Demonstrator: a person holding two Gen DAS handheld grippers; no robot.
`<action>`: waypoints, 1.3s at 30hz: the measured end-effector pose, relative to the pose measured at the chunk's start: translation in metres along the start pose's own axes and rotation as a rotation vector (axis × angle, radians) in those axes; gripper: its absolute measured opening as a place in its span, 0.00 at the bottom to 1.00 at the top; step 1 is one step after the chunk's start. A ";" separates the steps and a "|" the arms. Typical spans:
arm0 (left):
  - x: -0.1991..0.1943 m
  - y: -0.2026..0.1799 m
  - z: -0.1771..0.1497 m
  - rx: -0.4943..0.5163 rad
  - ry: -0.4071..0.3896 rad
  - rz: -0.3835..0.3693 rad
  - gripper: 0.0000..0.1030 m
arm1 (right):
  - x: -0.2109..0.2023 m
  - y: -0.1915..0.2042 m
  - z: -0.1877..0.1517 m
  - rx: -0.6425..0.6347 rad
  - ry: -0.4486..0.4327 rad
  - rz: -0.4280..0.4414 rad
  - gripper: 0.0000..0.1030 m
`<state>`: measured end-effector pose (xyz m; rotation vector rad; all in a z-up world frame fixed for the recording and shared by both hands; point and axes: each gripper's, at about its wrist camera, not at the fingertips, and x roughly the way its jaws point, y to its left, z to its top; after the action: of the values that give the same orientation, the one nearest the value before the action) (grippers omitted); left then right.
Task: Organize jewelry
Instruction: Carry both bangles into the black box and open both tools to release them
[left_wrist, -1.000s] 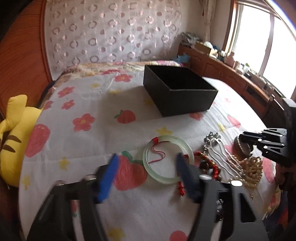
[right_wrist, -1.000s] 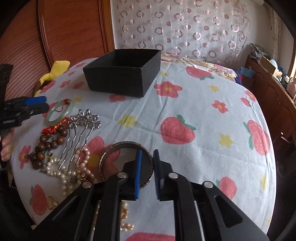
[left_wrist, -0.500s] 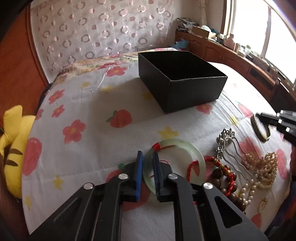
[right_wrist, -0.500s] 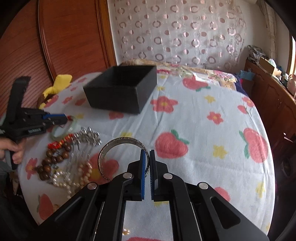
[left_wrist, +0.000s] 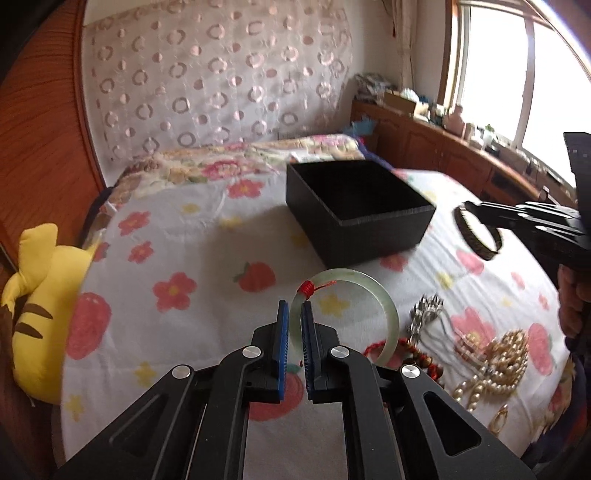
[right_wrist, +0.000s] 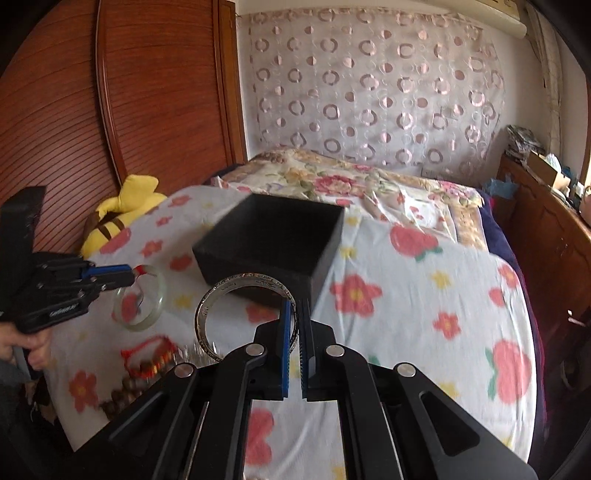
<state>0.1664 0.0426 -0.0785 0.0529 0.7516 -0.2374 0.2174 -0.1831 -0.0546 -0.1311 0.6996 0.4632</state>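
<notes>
Writing is engraved round the band of the silver bangle (right_wrist: 221, 291), but the letters cannot be made out; white lettering on the side of the left gripper (right_wrist: 127, 276), seen from the right wrist, is likewise too blurred to read. The silver bangle is pinched by its rim between the blue pads of the right gripper (right_wrist: 294, 325) and is held clear of the bed (right_wrist: 424, 295), just in front of the black box (right_wrist: 273, 240). The green bangle (left_wrist: 373, 295), tied with a red thread, is pinched between the pads of the left gripper (left_wrist: 293, 325) and is likewise held above the sheet. The open box is set toward the head end of the bed. Pearl strings (left_wrist: 491, 362), wooden beads (left_wrist: 421, 356) and a silver hairpin (left_wrist: 424, 310) are heaped at the near right corner. A yellow plush toy (left_wrist: 37, 295) is lodged at the left edge.
</notes>
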 end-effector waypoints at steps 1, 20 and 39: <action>-0.002 0.001 0.002 -0.004 -0.009 0.000 0.06 | 0.004 0.001 0.005 -0.003 -0.001 -0.002 0.05; -0.012 0.016 0.050 -0.052 -0.116 -0.001 0.06 | 0.098 -0.009 0.057 0.026 0.107 -0.051 0.08; 0.052 -0.020 0.094 -0.011 -0.077 0.006 0.06 | 0.028 -0.050 0.037 0.099 -0.006 -0.027 0.18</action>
<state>0.2613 0.0005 -0.0447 0.0350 0.6764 -0.2285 0.2807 -0.2080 -0.0463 -0.0453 0.7124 0.4025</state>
